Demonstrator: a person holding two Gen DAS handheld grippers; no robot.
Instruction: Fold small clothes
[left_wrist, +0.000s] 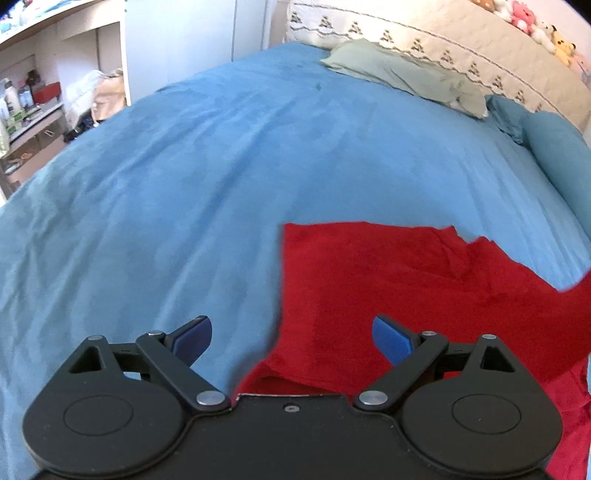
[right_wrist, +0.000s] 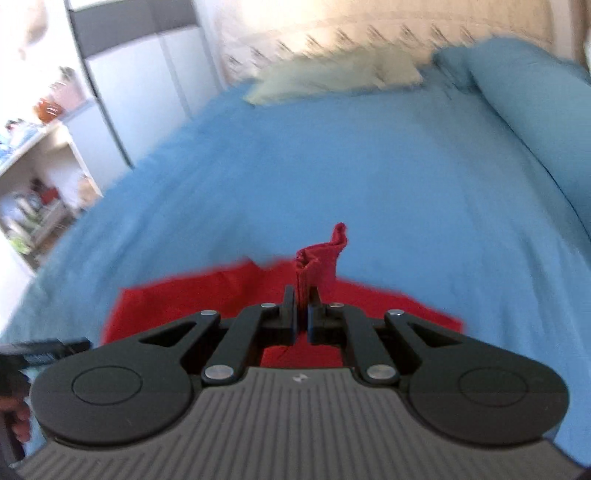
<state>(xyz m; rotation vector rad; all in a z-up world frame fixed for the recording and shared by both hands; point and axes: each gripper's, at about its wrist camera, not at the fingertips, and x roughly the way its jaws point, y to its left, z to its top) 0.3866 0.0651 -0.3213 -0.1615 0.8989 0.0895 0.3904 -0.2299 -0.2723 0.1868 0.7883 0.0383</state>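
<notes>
— So, what are you working on?

— A wide bed under a soft blue cover (left_wrist: 221, 177), and on its near part lies the small red knit garment (left_wrist: 388, 288), mostly flat, one edge lifted.

— How will it handle for you?

— Light and limp, I'd judge; it will sag and drag rather than hold shape, so take it by corners or hems, not mid-panel.

— And your tongs?

— Your right tongs (right_wrist: 303, 306) are clenched on a bunched red corner that sticks up between the black fingers (right_wrist: 288, 310). Your left tongs (left_wrist: 291, 338) hang released, blue pads (left_wrist: 391, 341) wide apart, straddling the garment's left edge without touching it.
</notes>
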